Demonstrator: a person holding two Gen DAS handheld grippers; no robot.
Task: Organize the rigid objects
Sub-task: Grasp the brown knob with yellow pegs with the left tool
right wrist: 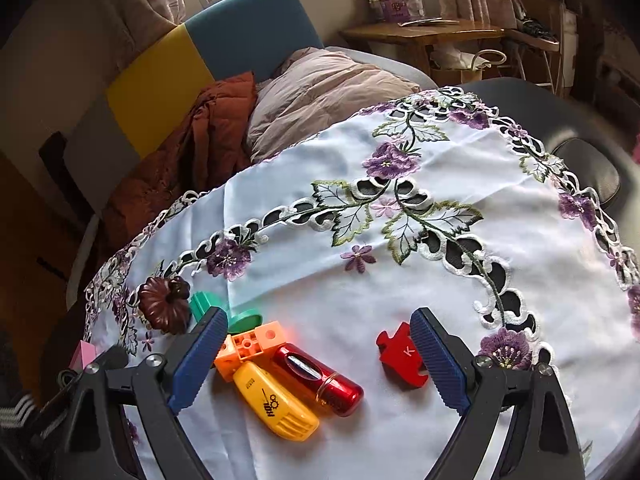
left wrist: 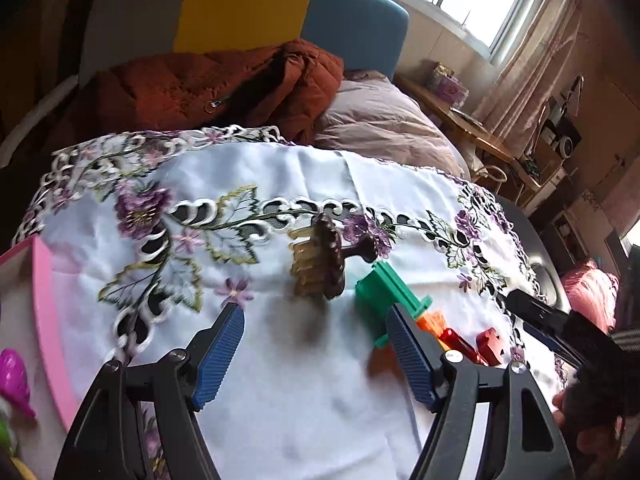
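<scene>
On the white embroidered tablecloth [left wrist: 280, 360] lie a brown hair claw [left wrist: 320, 260], a green plastic block [left wrist: 378, 300], an orange brick [right wrist: 250, 344], a yellow toy piece [right wrist: 276, 400], a red capsule-shaped piece [right wrist: 320, 376] and a red puzzle piece [right wrist: 402, 356]. My left gripper [left wrist: 314, 346] is open and empty, just short of the hair claw and green block. My right gripper [right wrist: 316, 354] is open and empty, above the yellow and red pieces, with the puzzle piece by its right finger. The hair claw [right wrist: 166, 304] and green block [right wrist: 224, 310] also show in the right wrist view.
A pink box [left wrist: 44, 320] with a purple toy [left wrist: 14, 376] stands at the table's left edge. Behind the table are an orange jacket [left wrist: 224, 84], a pinkish duvet [left wrist: 384, 120] and a colourful headboard [left wrist: 248, 8]. A wooden desk [right wrist: 420, 34] stands at the back right.
</scene>
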